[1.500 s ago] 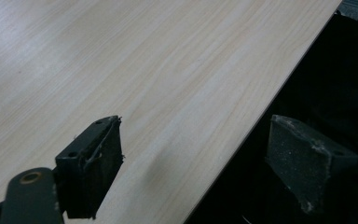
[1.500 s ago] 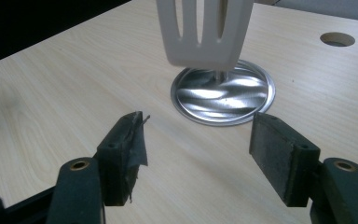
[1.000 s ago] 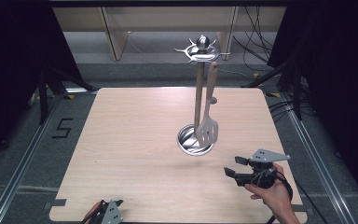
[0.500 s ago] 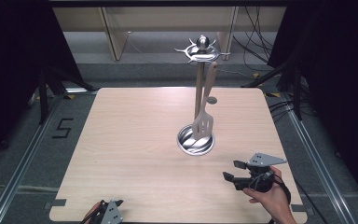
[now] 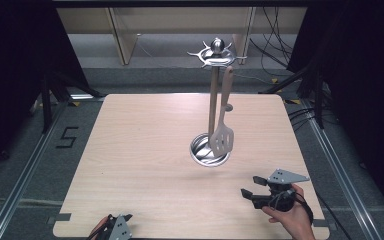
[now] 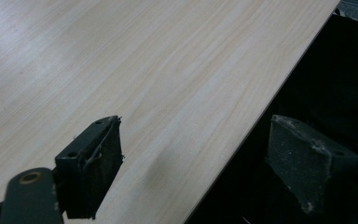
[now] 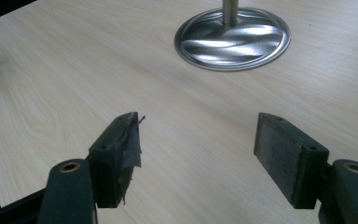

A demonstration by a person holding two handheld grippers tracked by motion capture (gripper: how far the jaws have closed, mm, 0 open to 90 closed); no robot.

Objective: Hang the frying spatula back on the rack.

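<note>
A metal utensil stand (image 5: 212, 107) rises from a round base (image 5: 203, 150) at the middle of the wooden table (image 5: 140, 150). A slotted spatula (image 5: 223, 136) hangs from its top ring, clear of both grippers. My right gripper (image 5: 250, 186) hovers near the table's front right, held by a hand, pointing left toward the stand. Its jaws have just been opening and nothing lies between them; in the right gripper view (image 7: 198, 144) the base (image 7: 233, 39) sits ahead. My left gripper (image 5: 114, 227) rests at the front left edge, open and empty in its own view (image 6: 196, 158).
The table's near edge (image 6: 242, 140) runs between the left gripper's jaws, with dark floor beyond it. Metal rails (image 5: 25, 175) flank the table. Shelving and cables lie behind the far edge.
The hanging spatula has swung a little left and back to the right. My right gripper has drifted slightly toward the near edge. The left gripper has stayed put.
</note>
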